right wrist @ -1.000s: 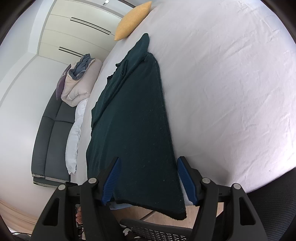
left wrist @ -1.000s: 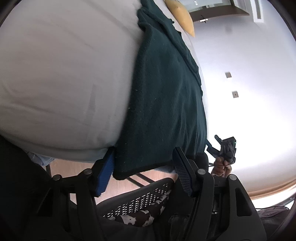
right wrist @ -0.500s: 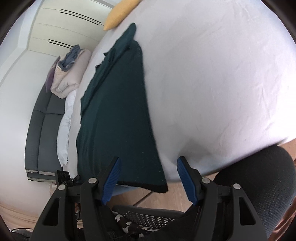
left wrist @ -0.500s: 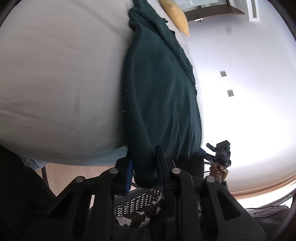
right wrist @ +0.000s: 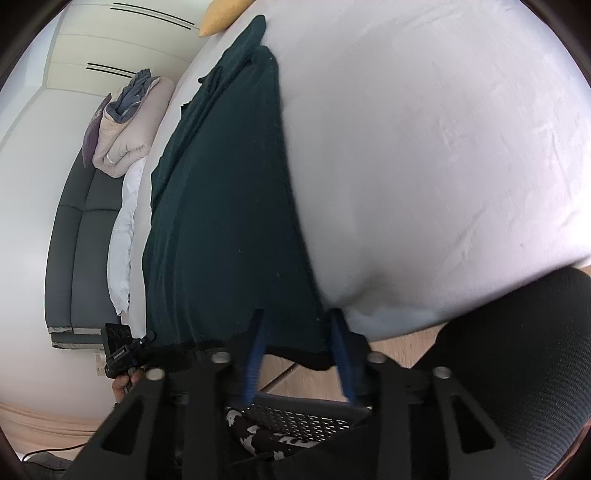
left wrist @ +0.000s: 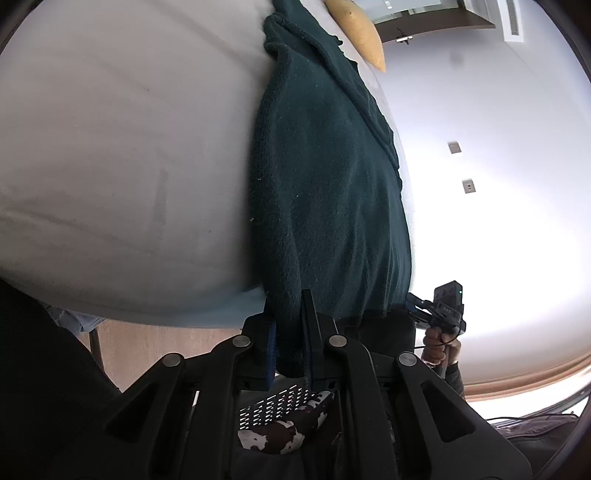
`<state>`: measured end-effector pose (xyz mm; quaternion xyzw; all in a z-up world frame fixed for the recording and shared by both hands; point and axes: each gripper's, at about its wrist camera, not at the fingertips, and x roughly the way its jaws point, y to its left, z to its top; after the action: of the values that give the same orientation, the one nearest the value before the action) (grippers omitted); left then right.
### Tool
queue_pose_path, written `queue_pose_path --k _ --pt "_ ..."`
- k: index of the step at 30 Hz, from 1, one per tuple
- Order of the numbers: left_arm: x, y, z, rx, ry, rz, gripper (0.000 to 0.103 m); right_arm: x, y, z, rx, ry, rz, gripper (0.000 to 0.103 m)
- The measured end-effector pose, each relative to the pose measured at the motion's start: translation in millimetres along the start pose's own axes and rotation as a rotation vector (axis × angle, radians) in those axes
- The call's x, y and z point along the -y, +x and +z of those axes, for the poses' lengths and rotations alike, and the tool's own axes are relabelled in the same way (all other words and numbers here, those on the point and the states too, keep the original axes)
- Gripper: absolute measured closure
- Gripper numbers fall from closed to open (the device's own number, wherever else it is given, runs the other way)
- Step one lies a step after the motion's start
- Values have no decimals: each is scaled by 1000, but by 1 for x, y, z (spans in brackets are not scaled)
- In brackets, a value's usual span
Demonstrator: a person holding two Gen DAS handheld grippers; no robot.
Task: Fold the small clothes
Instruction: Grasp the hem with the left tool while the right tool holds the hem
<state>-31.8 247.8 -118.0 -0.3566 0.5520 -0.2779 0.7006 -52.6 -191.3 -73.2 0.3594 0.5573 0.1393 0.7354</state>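
Note:
A dark green fleece garment [left wrist: 325, 184] lies lengthwise on the white bed [left wrist: 129, 147], its near hem hanging over the bed's edge. My left gripper [left wrist: 288, 314] is closing, and its pads pinch the hem's left corner. In the right wrist view the same garment [right wrist: 229, 203] runs up the bed [right wrist: 424, 147]. My right gripper [right wrist: 295, 317] straddles the hem's right corner. Its jaws are closing with the fabric between them, and a gap still shows beside the cloth.
A yellow pillow [right wrist: 221, 18] lies at the far end of the bed. A grey sofa [right wrist: 74, 229] carries a folded duvet [right wrist: 125, 136] on the left. A black mesh chair [right wrist: 517, 350] stands close below the bed's edge, over wooden floor.
The left jaws went from wide around the hem corner to pinched on it. The right jaws narrowed around the opposite corner, and the right gripper tipped downward.

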Motion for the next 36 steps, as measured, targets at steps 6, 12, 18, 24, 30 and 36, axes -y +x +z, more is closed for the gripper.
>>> queue_pose_path --k 6,12,18,24,30,36 --pt "6 -4 -2 11 4 1 95 -7 4 -2 -3 -35 -2 94" --pt "11 -12 -3 31 23 -18 96 -21 -1 -1 17 -69 35 95" --pt "17 -29 -3 89 22 -82 96 -34 -15 1 77 -85 114 95" --pt "32 -48 11 152 40 -132 96 -58 -27 12 136 -109 203 95" --pt "41 -59 32 214 23 -188 96 -79 -32 29 195 -119 282 95" --pt "49 -68 59 269 18 -211 97 -88 -31 52 243 -84 338 95"
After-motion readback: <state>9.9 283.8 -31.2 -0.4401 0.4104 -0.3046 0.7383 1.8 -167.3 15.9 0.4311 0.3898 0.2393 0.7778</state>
